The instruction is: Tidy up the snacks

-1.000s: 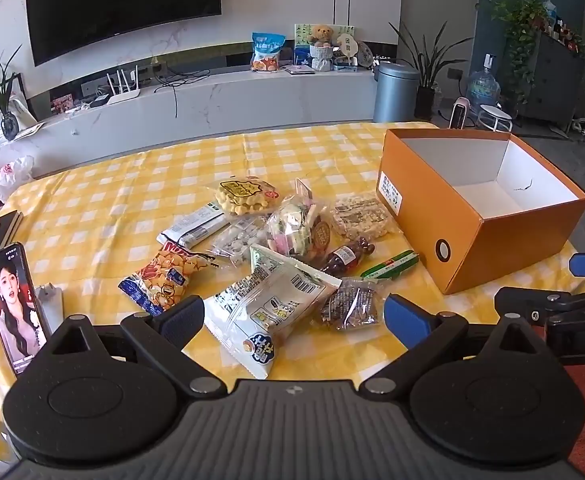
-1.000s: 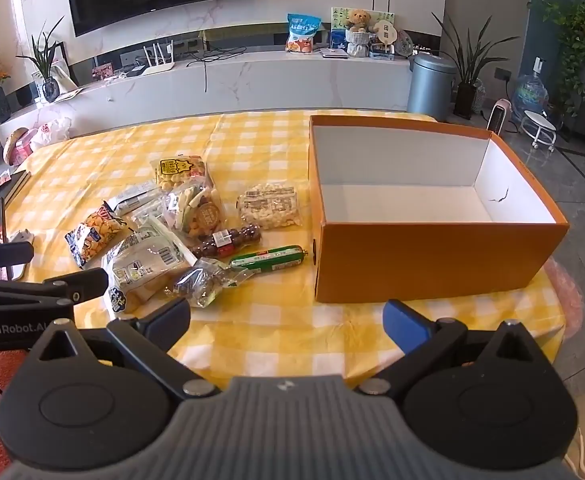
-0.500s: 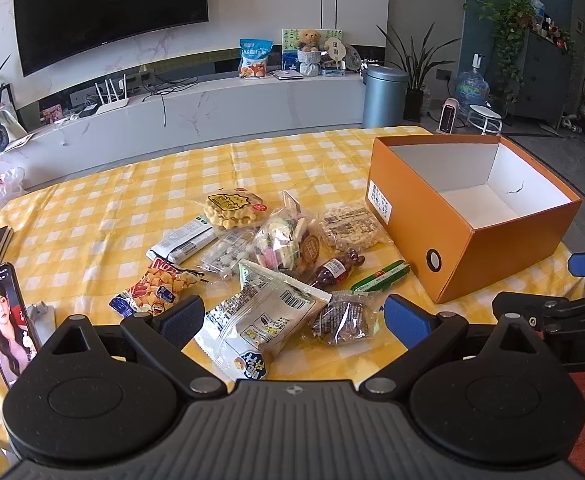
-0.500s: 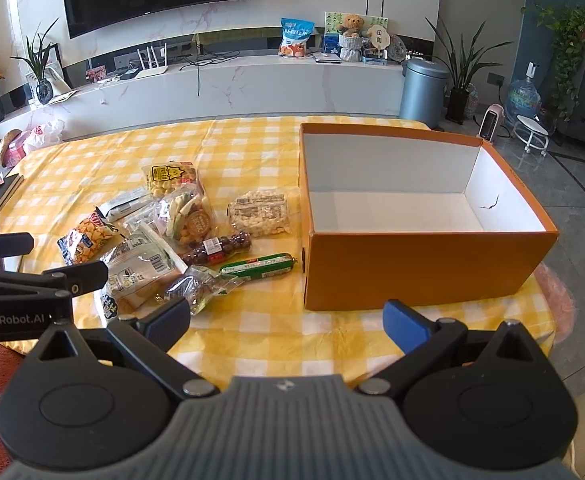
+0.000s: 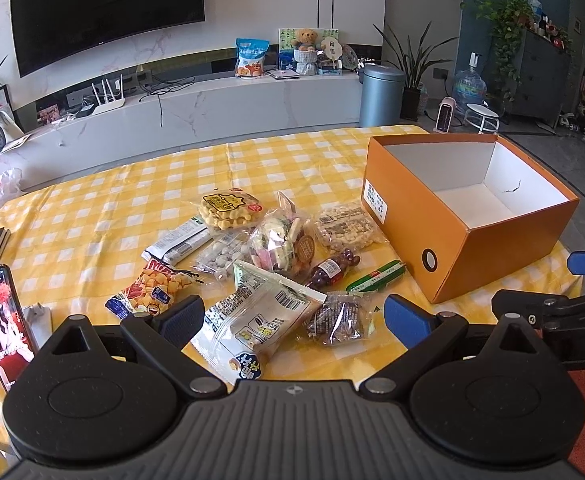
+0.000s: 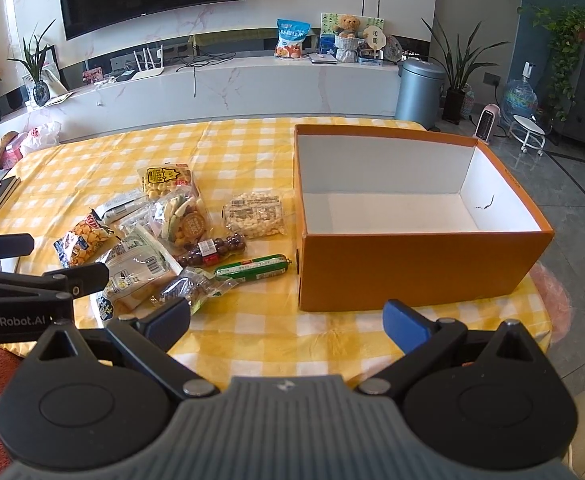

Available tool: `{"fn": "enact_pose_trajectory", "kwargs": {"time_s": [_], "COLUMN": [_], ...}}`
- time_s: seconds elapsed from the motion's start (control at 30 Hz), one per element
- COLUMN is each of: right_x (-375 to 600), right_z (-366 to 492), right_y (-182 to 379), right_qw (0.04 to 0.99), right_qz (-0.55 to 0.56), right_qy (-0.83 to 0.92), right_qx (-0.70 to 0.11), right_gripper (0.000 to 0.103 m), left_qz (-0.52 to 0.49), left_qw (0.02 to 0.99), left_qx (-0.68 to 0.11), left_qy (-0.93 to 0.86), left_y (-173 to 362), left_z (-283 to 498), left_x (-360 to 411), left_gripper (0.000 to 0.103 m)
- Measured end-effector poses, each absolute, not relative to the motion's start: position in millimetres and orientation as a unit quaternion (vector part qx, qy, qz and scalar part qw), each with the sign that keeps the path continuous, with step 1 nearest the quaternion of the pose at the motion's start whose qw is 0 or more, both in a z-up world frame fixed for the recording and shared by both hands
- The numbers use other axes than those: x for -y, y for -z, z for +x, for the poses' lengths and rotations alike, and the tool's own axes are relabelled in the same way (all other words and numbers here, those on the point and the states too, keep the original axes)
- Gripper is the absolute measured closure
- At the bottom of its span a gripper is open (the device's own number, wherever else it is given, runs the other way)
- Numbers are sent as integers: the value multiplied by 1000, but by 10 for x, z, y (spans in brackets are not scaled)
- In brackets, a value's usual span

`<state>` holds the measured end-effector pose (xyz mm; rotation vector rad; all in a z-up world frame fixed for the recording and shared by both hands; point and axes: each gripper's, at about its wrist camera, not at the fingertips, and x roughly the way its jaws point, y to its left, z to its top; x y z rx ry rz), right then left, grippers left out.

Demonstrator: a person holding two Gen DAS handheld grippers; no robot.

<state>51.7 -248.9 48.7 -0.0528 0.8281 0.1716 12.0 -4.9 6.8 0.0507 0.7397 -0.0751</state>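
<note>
Meanwhile, both handheld grippers were held spread and empty above the near edge of a table covered with a yellow checked cloth (image 5: 104,208). From the left wrist view, the left gripper (image 5: 294,318) was seen with its jaws released, poised over the near side of a heap of snacks. Nearest to it lay a white packet with a barcode (image 5: 258,316), with a clear wrapper of dark sweets (image 5: 338,318) just beside it on the right and an orange cracker bag (image 5: 150,290) on the left. Farther back were placed a green sausage stick (image 5: 376,276), a small brown bottle-shaped pack (image 5: 332,268), a clear bag of mixed sweets (image 5: 282,244), a bag of pale puffed pieces (image 5: 346,226), a yellow biscuit pack (image 5: 228,206) and a grey-and-white bar wrapper (image 5: 178,240). An open orange box (image 5: 492,248), white and empty inside, was set to the right of the heap, close to the sausage stick. A phone (image 5: 2,320) with a lit screen was propped at the near left edge. In the right wrist view, the right gripper (image 6: 286,320) was likewise shown unclenched, holding nothing, in front of the near wall of the box, with the snacks to its left.
</note>
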Motion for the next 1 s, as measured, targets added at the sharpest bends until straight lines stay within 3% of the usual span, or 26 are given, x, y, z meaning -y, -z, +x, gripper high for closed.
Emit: {"fn": "enact_pose_trajectory", "kwargs": {"time_s": [1.0], "right_x": [2477], "right_z": [509], "right_y": [-439], "right_qw": [908], "right_qz": [-23], "right_qy": [-86], "right_qx": [-410], "right_gripper": [3], "left_qz": [24], "left_qw": [931], "left_qx": [-363], "left_qy": [37], "left_y": [-45], "left_z": [113], "left_x": [69], "left_gripper": [0]}}
